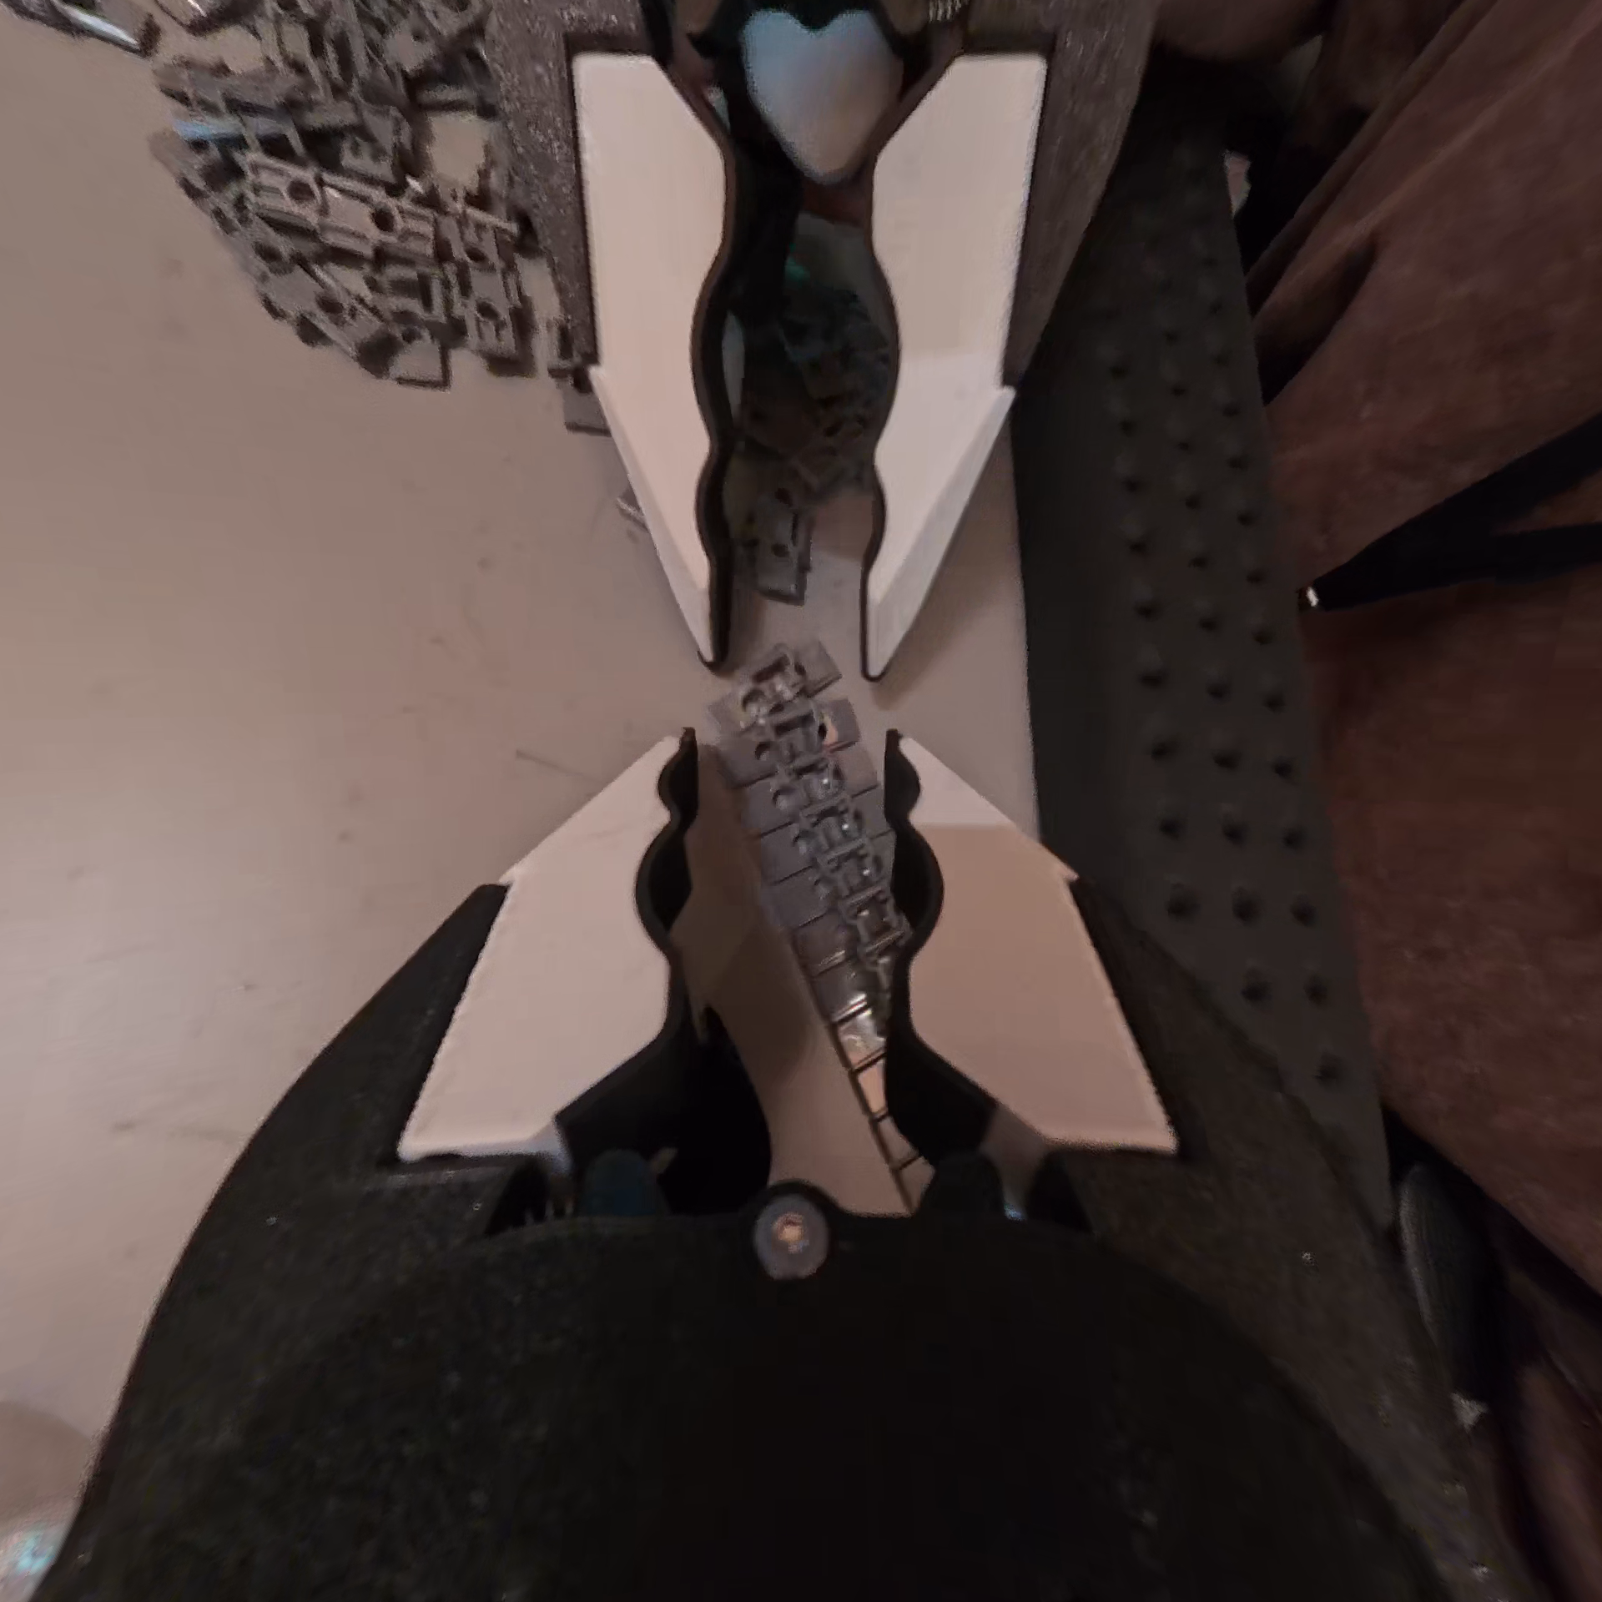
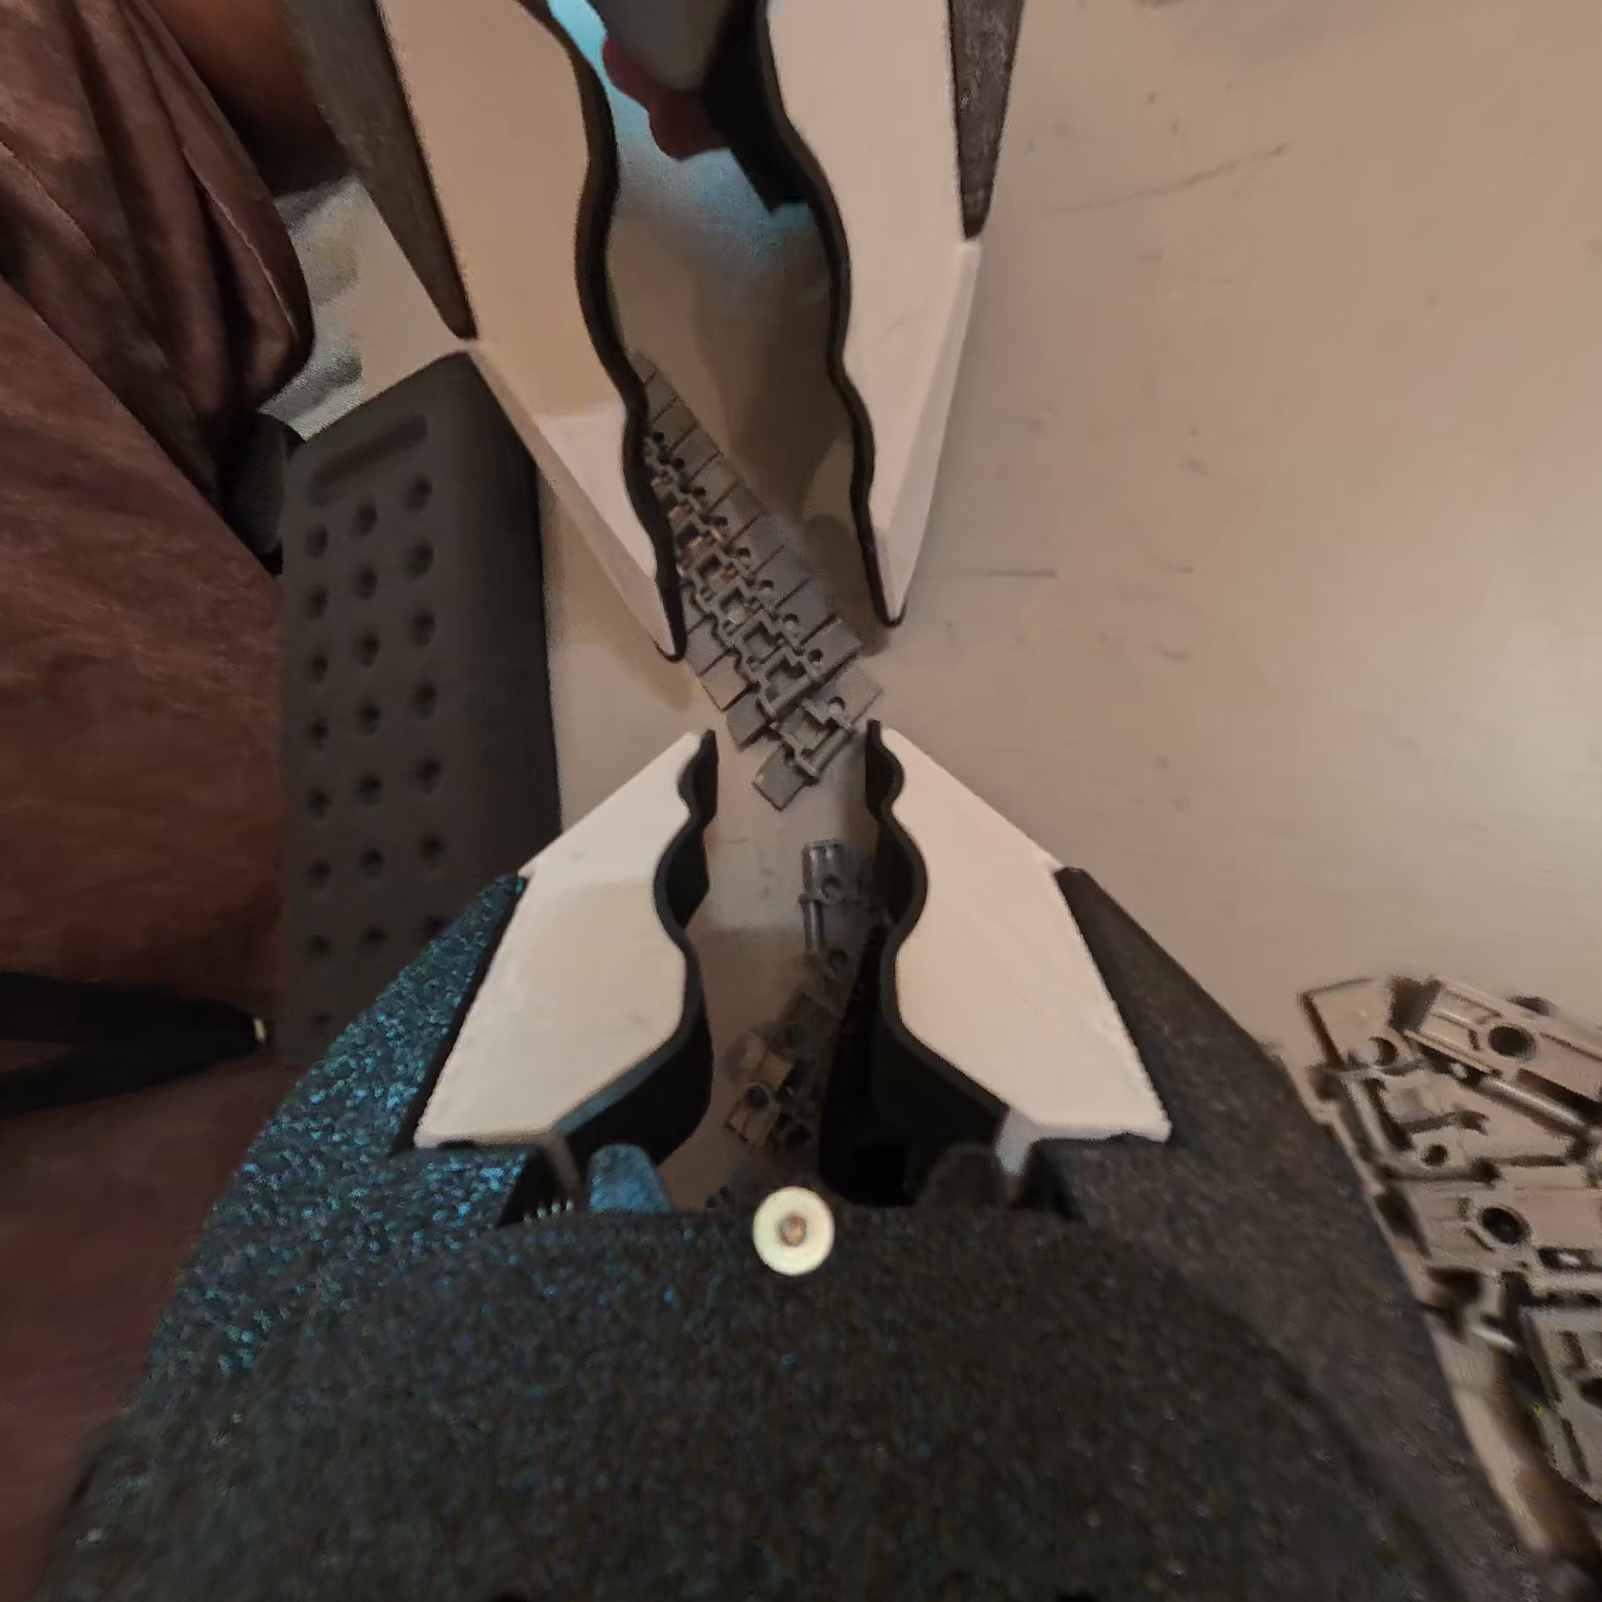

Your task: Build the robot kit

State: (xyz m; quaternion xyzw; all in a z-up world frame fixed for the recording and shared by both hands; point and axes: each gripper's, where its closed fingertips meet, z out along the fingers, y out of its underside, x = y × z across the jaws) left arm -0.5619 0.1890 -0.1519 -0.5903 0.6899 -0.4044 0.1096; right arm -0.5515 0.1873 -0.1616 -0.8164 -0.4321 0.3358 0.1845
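Along the counter [image 1: 260,693] edge, beside the black dotted mat [image 1: 1196,693], I have both claws low and pointed tip to tip, almost touching.

The left claw [image 1: 793,745] stands partly open astride a strip [image 1: 823,867] of linked grey pieces. The strip runs up between its fingers, lies against the right finger and sticks out past the tips. From what I see the jaws are not closed on it.

The right claw [image 2: 789,737] is open about as wide. The strip's free end reaches just between its tips. A few loose grey links [image 2: 823,901] sit deeper between its fingers, close against the right one. I cannot tell whether they touch it.

A pile [image 2: 1474,1170] of the same grey pieces lies on the counter well apart from the strip. Brown cloth [image 1: 1430,780] hangs beyond the mat.
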